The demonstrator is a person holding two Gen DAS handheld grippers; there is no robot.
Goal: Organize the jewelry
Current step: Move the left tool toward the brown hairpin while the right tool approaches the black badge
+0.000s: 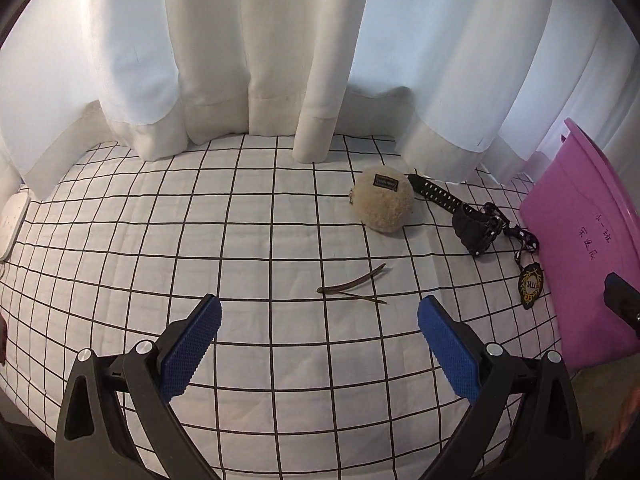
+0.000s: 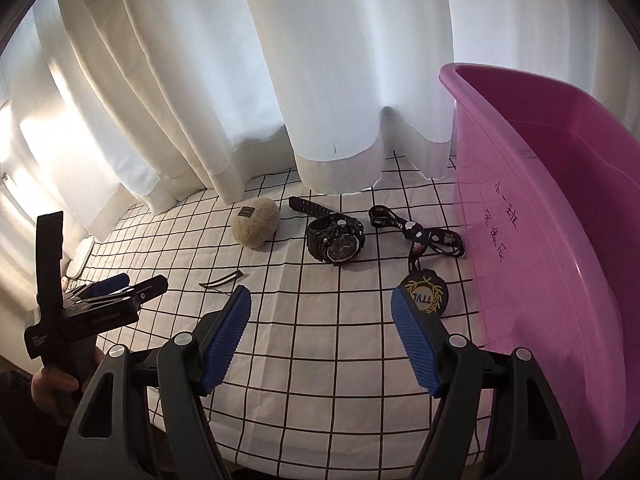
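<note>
Right gripper [image 2: 320, 308] with jaws spread above the grid-patterned cloth [image 2: 280, 360]; beyond it lie a black watch [image 2: 336, 238], fuzzy beige pouch [image 2: 256, 222], badge lanyard [image 2: 424, 296] and hair clip [image 2: 224, 280]; pink tub [image 2: 560, 240] at right

Right of our right gripper [image 2: 320, 312], the pink plastic tub [image 2: 560, 240] ran off frame; its handwritten black characters [image 2: 502, 222] were illegible, as was the fuzzy beige pouch's dark label [image 1: 385, 182].

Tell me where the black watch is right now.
The black watch lies on the checked cloth ahead of the right gripper, between the fuzzy beige ball and the patterned lanyard.
</note>
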